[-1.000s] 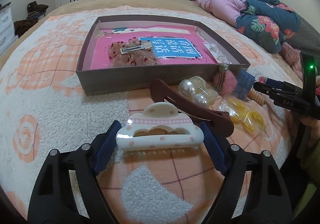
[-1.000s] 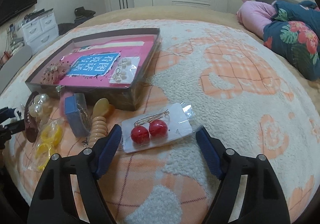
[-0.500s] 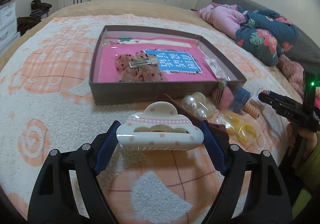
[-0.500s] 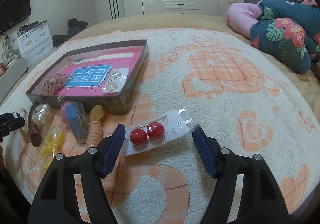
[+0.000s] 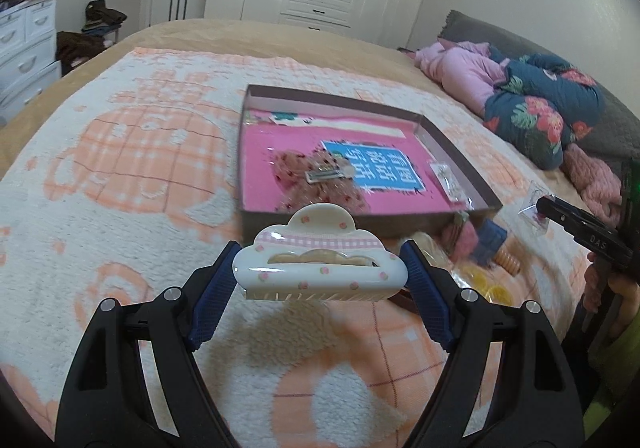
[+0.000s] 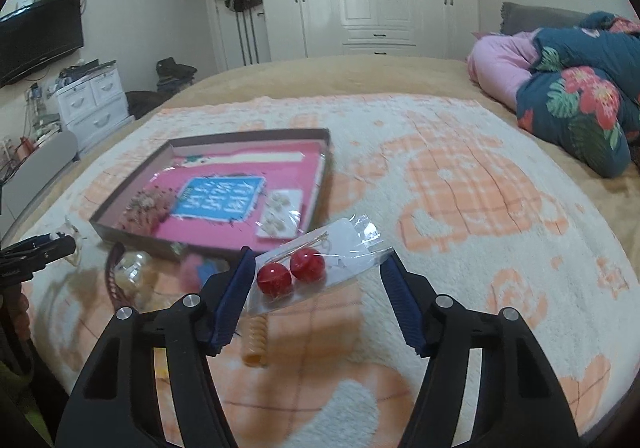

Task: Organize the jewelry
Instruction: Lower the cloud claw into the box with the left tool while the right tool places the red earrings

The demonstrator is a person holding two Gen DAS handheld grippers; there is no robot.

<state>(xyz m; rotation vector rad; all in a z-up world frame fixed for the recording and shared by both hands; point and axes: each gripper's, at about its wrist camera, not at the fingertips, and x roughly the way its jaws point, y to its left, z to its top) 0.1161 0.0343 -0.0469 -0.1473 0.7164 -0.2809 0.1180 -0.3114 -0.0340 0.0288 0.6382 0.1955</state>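
Note:
My left gripper point(image 5: 320, 272) is shut on a white cloud-shaped hair claw point(image 5: 316, 232) with pink dots, held above the blanket just before the brown box point(image 5: 360, 226). The box has a pink floor with a blue card, a sequinned bow clip point(image 5: 320, 184) and an earring card point(image 6: 278, 214). My right gripper point(image 6: 319, 260) grips a clear packet point(image 6: 348, 240) with two red ball earrings point(image 6: 292, 272); its jaws are closing, pads pressing the packet's edges, and the packet hangs clear of the bed. The box point(image 6: 132, 188) lies ahead and to the left of it.
Loose pieces lie by the box's near wall: a blue item point(image 5: 490, 244), yellow rings point(image 5: 484, 284), an orange spiral tie point(image 6: 256, 344), a brown hair claw point(image 6: 114, 280) and a pearl packet point(image 6: 136, 268). Folded bedding point(image 5: 540, 116) sits at the far right; drawers point(image 6: 92, 100) stand left.
Both grippers have risen, lifting the cloud claw and the earring packet off the blanket. The right jaws have narrowed on the packet. The box now sits lower and farther in both views.

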